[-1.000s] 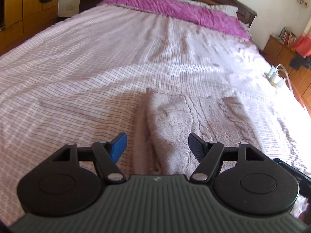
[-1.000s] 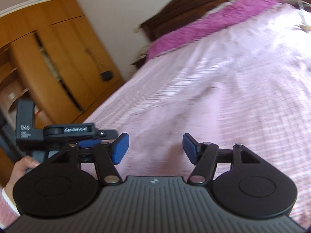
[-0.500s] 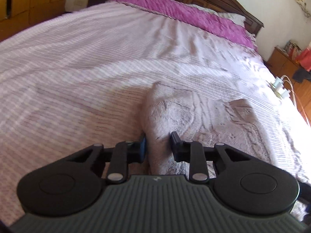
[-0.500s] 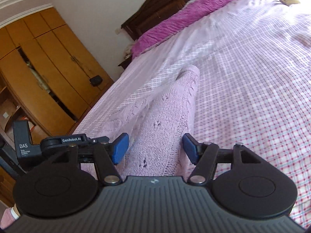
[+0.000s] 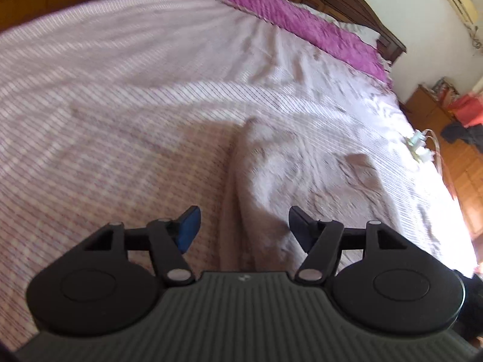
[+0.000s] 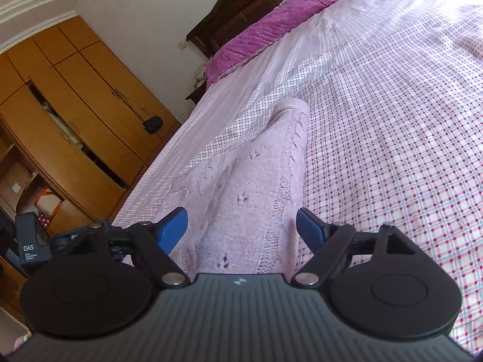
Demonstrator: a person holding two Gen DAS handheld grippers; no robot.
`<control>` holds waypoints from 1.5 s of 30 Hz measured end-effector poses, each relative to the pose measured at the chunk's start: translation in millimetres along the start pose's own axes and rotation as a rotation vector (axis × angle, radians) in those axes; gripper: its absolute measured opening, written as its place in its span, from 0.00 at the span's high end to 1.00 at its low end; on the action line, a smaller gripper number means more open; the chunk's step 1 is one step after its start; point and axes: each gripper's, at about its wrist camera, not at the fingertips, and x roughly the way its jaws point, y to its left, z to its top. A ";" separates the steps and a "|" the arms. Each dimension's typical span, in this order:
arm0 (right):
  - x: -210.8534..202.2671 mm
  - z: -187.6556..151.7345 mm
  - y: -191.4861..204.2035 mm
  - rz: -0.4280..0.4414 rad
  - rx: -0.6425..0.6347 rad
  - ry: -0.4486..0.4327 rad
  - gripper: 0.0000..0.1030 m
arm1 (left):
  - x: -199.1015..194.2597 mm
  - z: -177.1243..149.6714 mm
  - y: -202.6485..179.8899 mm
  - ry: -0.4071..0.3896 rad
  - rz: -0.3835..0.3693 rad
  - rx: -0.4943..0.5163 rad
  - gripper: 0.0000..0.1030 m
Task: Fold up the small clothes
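Left gripper (image 5: 243,226) jaws wide, blue pads apart, nothing between them touching; it hangs over the near end of the knit (image 5: 271,175). Knit = pale pink cable-knit garment, lying on the bed (image 5: 105,120), running from 6 o'clock up toward 12 in the left wrist view, a fold ridge along its left edge. View is motion-blurred, knit detail soft

Right gripper (image 6: 241,229) jaws also wide, pads (image 6: 172,229) either side of the knit (image 6: 256,175) but not pinching it. In the right wrist view the knit runs from 6 o'clock up to about 12, rounded far end, flat on the checked sheet (image 6: 392,150). Can't tell if the pads touch the fabric below

Left gripper body (image 6: 33,244) shows at 9 o'clock in the right wrist view, just beside the right one

Purple pillow (image 5: 302,27) across the head of the bed at 12–1 o'clock, dark wood headboard (image 5: 347,3) behind it. Wooden wardrobe (image 6: 75,105) at 9–10 o'clock in the right wrist view, one door ajar, small dark pouch (image 6: 153,124) hanging on it. White plugs with cable (image 5: 419,147) on the bed edge at 3 o'clock in the left wrist view
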 end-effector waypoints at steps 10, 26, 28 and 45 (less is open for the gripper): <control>33.0 -5.5 -15.1 0.044 0.010 0.098 0.15 | 30.5 -19.2 -12.1 0.065 -0.081 0.051 0.15; 64.0 2.2 -20.5 0.120 0.095 0.069 0.46 | 39.8 -18.3 -2.7 0.093 -0.277 -0.115 0.58; 58.1 9.2 -18.7 0.130 0.106 0.063 0.48 | 34.1 -16.5 -6.4 0.085 -0.281 -0.124 0.59; -79.2 29.6 -6.3 0.130 0.114 0.043 0.49 | -20.3 -56.5 -74.0 0.134 -0.412 -0.145 0.61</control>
